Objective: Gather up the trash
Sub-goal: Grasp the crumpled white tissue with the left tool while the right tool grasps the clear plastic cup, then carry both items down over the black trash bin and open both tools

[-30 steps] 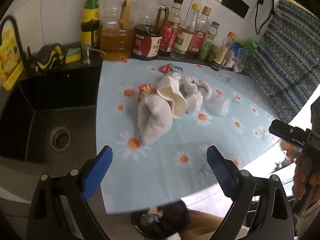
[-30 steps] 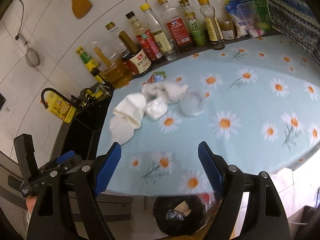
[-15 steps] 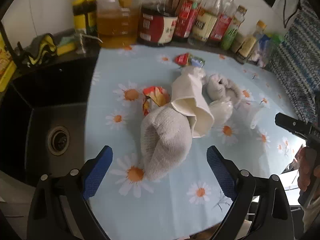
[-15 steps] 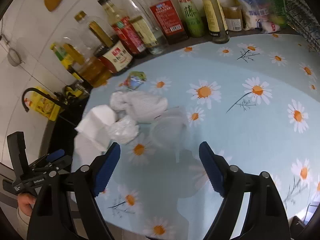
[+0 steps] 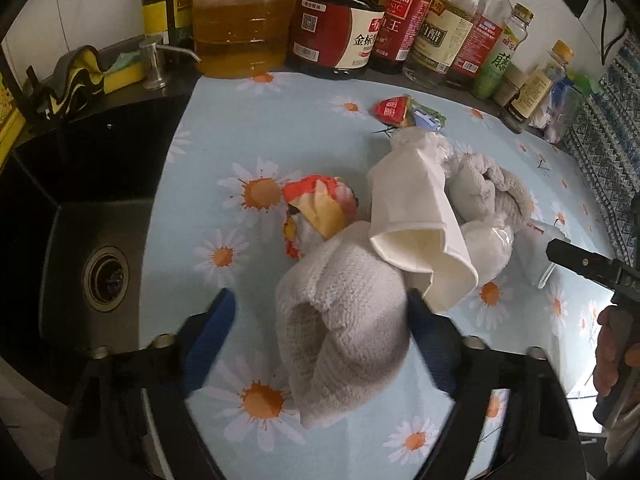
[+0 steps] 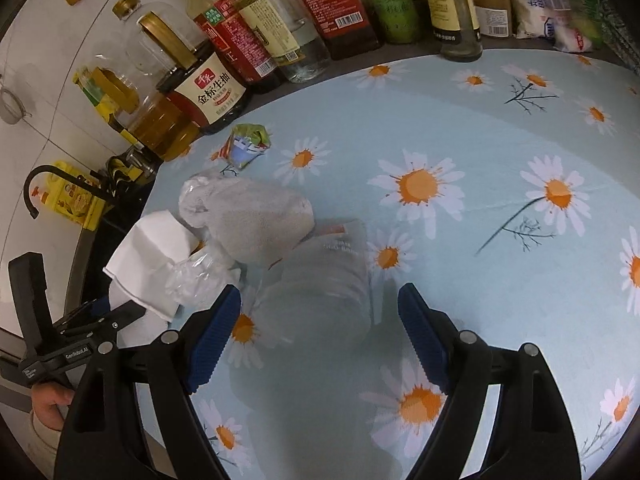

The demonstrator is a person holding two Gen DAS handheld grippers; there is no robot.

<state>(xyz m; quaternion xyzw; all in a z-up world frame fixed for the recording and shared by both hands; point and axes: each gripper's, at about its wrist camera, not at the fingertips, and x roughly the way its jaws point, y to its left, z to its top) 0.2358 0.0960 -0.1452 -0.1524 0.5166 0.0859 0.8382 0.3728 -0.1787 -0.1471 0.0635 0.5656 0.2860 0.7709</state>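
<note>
Now a grab is lined up on each side.
Left gripper, jaws just closing around the grey cloth wad, is best squeezed centrally; right gripper is spread astride the clear plastic cup.

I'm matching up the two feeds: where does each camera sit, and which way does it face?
Left wrist: on the left gripper, looking down its fingers at a grey cloth between them; the sink is beside it, the other hand at the edge.
Right wrist: on the right gripper, looking down at a clear plastic cup; left gripper at the edge.
Shared: paper cup, daisy tablecloth.
</note>
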